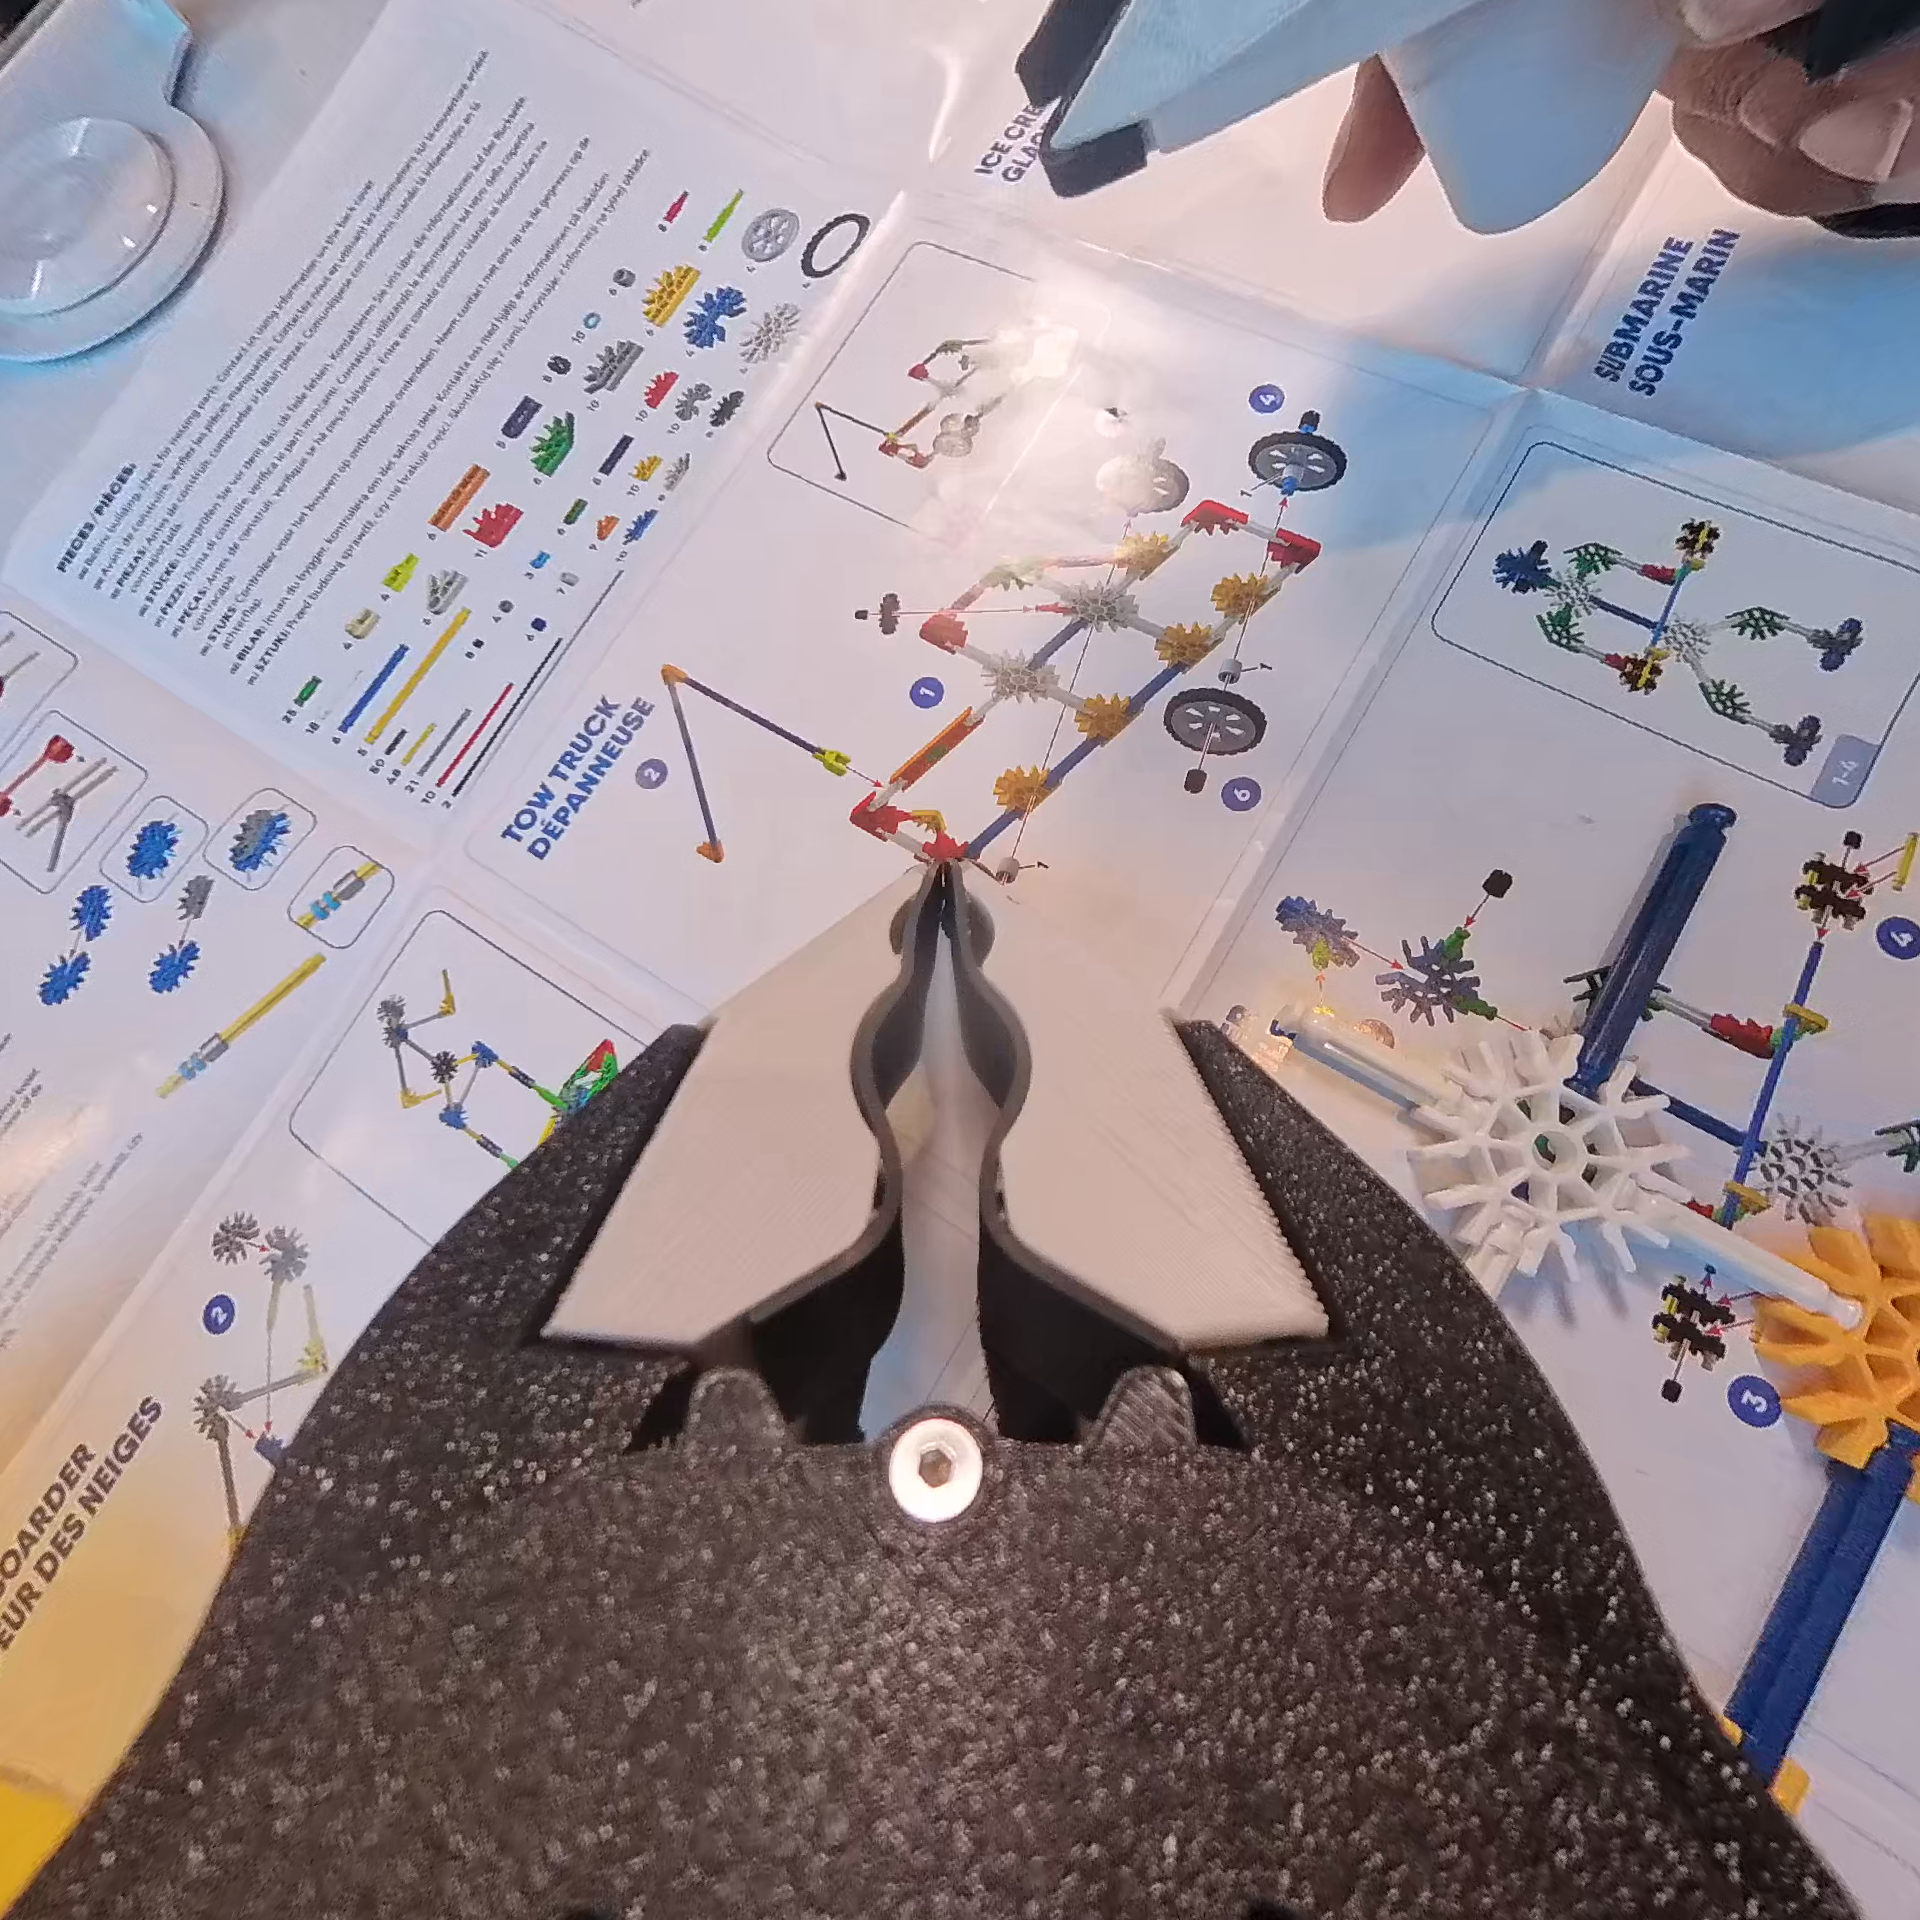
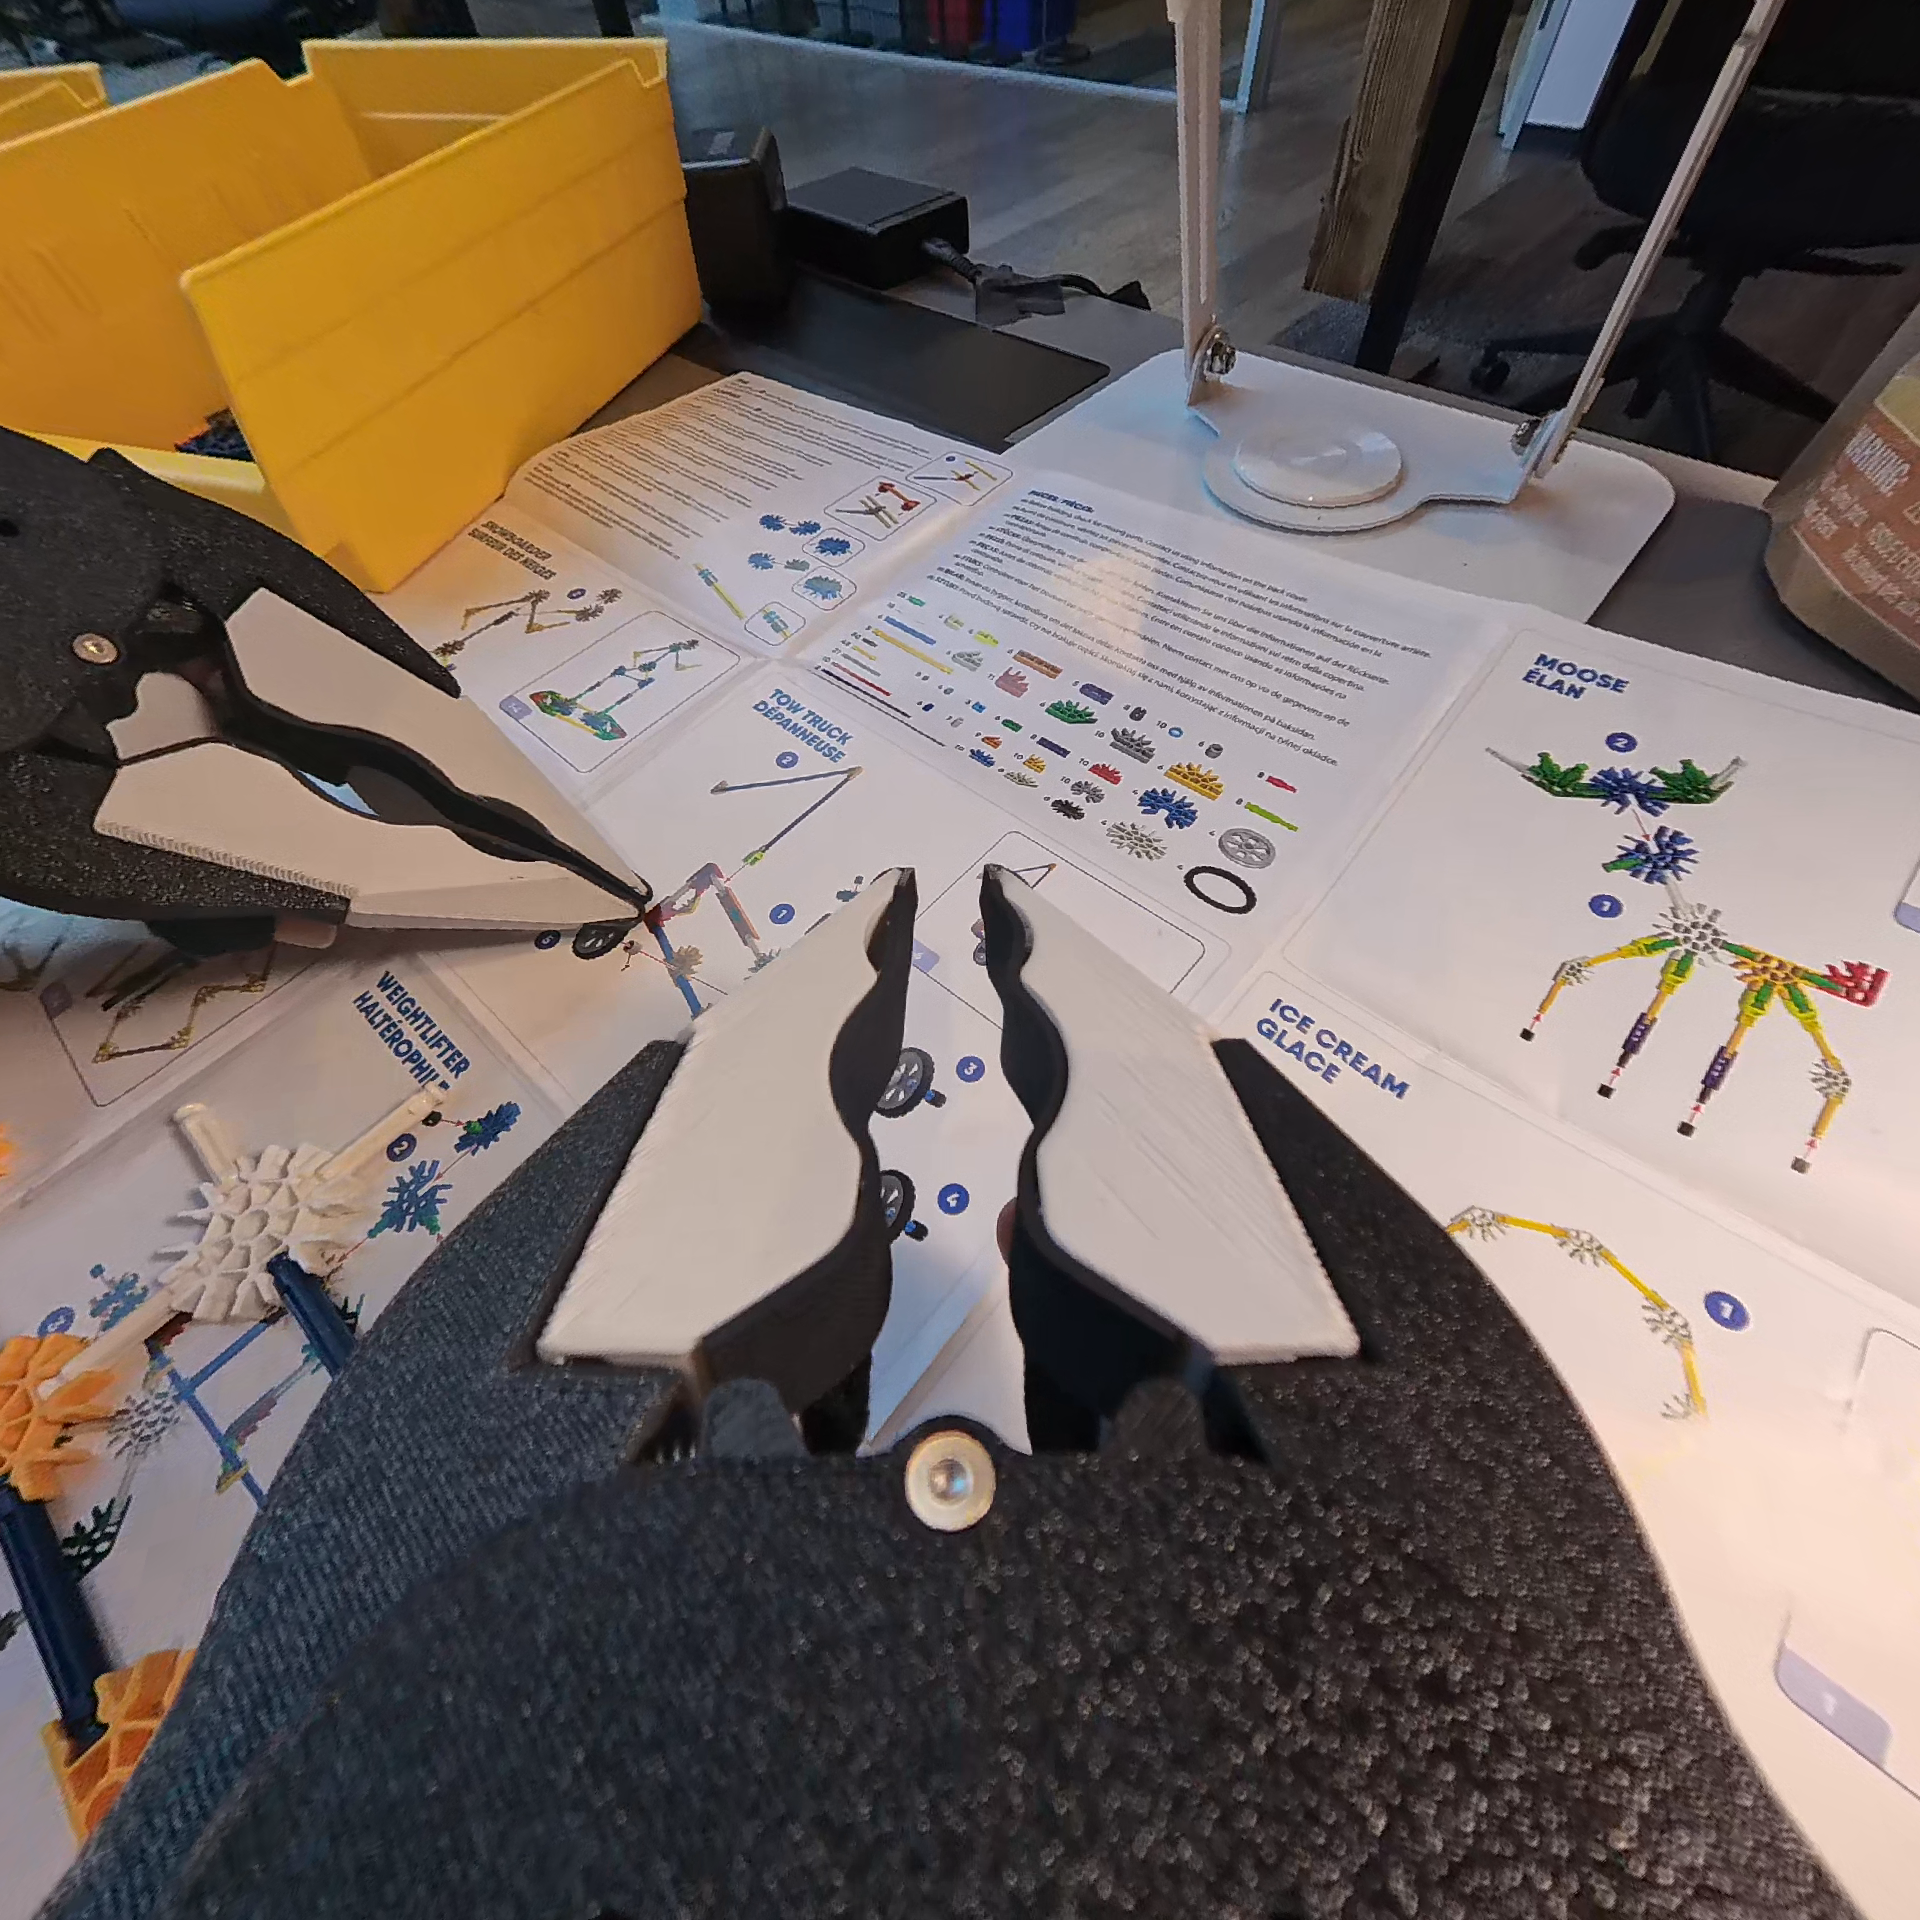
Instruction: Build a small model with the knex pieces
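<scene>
A large printed instruction sheet (image 1: 582, 862) with coloured building diagrams covers the table; it also shows in the right wrist view (image 2: 1351, 831). My left gripper (image 1: 943, 881) is shut, with nothing visible between its fingers, and its tips rest on a diagram in the middle of the sheet; the right wrist view shows it (image 2: 636, 902) from the side. My right gripper (image 2: 948, 883) is slightly open and empty, hovering over the sheet just right of the left one. It shows in the left wrist view (image 1: 1101, 145), held by a hand. A toy rod-and-connector model lies beside them: a white snowflake connector (image 1: 1548, 1153), an orange connector (image 1: 1860, 1340) and blue rods (image 1: 1652, 935).
Yellow bins (image 2: 416, 291) stand at the far left of the right wrist view. A white lamp base (image 2: 1320, 468) sits behind the sheet, also visible in the left wrist view (image 1: 83, 229). A black power adapter (image 2: 883, 223) and a brown bag (image 2: 1849, 540) are at the back. The gap from one gripper's tips to the other's is roughly 11 cm. The white snowflake connector (image 1: 1548, 1153) sits 10 cm or so from the ends of my left fingers. My right wrist view (image 2: 265, 1223) looks at it from another angle.
</scene>
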A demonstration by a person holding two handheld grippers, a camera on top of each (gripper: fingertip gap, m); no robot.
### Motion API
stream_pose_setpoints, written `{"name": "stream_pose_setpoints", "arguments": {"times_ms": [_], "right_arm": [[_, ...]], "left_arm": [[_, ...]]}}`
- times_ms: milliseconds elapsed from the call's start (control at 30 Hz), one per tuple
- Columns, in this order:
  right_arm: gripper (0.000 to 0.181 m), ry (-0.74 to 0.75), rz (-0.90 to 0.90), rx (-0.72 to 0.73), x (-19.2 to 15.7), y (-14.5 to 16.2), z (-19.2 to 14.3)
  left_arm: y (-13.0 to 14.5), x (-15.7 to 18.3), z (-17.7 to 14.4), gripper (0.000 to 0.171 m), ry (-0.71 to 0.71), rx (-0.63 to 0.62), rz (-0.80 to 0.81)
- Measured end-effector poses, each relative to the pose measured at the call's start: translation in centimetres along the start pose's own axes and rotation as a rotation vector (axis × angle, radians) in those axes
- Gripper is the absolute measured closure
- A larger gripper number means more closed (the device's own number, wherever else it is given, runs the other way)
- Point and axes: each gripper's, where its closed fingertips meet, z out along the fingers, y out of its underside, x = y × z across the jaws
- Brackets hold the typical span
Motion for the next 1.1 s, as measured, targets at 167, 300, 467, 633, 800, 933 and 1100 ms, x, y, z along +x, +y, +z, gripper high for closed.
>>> {"name": "stream_pose_setpoints", "arguments": {"times_ms": [167, 300, 467, 633, 800, 933, 1100], "right_arm": [[0.169, 0.0, -0.015, -0.009, -0.3, 0.1, 0.1], [0.169, 0.008, -0.053, -0.006, -0.7, -0.1, 0.0], [0.166, 0.006, -0.065, -0.002, -1.1, -0.3, 0.1], [0.164, -0.007, -0.079, 0.001, -1.9, -0.4, 0.3], [0.163, 0.005, -0.121, 0.03, -2.3, -1.9, -0.6], [0.163, -0.008, -0.134, 0.103, -3.0, -4.2, -3.2], [0.162, -0.02, -0.141, 0.103, -4.1, -2.1, -6.9]], "left_arm": [[0.0, 0.0, 0.0, 0.171, -0.003, 0.0, 0.003], [-0.1, -0.1, -0.1, 0.168, -0.008, 0.009, 0.0], [-2.0, -0.8, -1.8, 0.164, -0.026, 0.123, -0.039], [-5.4, -2.5, -5.7, 0.159, -0.079, 0.296, -0.048], [-8.8, -7.2, -13.7, 0.153, -0.232, 0.479, -0.047], [-6.8, -15.4, -25.2, 0.151, -0.493, 0.573, -0.137], [6.6, -25.2, -37.4, 0.153, -0.782, 0.41, -0.402]]}}
